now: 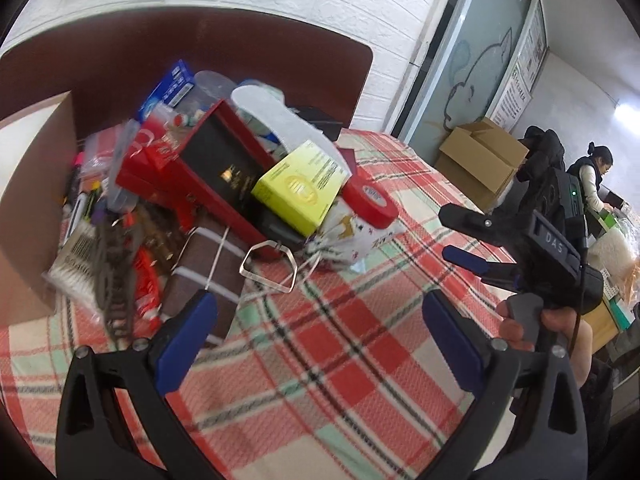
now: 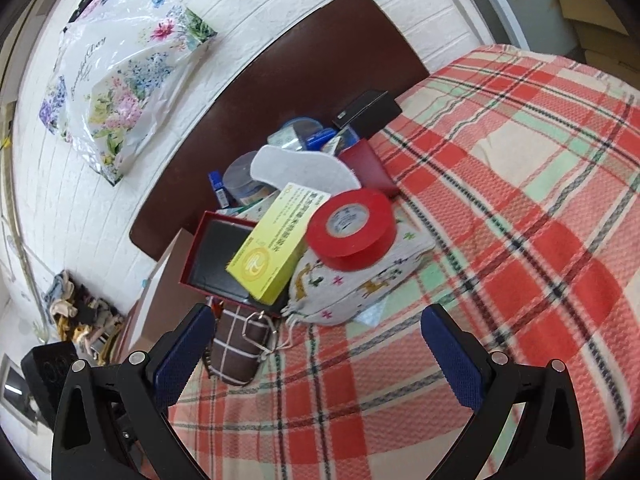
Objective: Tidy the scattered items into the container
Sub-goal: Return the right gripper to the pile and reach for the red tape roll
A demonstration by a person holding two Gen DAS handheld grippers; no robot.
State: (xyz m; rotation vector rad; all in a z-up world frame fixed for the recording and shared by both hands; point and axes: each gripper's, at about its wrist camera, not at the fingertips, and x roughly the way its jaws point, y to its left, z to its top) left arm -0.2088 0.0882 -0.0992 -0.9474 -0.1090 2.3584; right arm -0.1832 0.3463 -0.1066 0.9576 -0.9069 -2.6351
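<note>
A pile of items lies on the plaid bedspread [image 1: 340,340] by the headboard: a red tape roll [image 1: 370,200] [image 2: 352,228], a yellow box [image 1: 300,188] [image 2: 268,252], a red tray box [image 1: 216,172] [image 2: 218,256], a printed drawstring pouch [image 2: 360,284], a brown checked pouch [image 2: 238,344] and a white insole [image 2: 304,168]. A cardboard box [image 1: 28,184] at the left holds several small items. My left gripper [image 1: 320,320] is open and empty, short of the pile. My right gripper [image 2: 316,336] is open and empty, just before the printed pouch; it also shows in the left wrist view [image 1: 464,236].
A dark brown headboard [image 1: 200,48] [image 2: 312,52] backs the pile against a white brick wall. A floral plastic bag [image 2: 120,68] hangs on the wall. Cardboard boxes [image 1: 484,156] and a person [image 1: 592,176] are beyond the bed at right.
</note>
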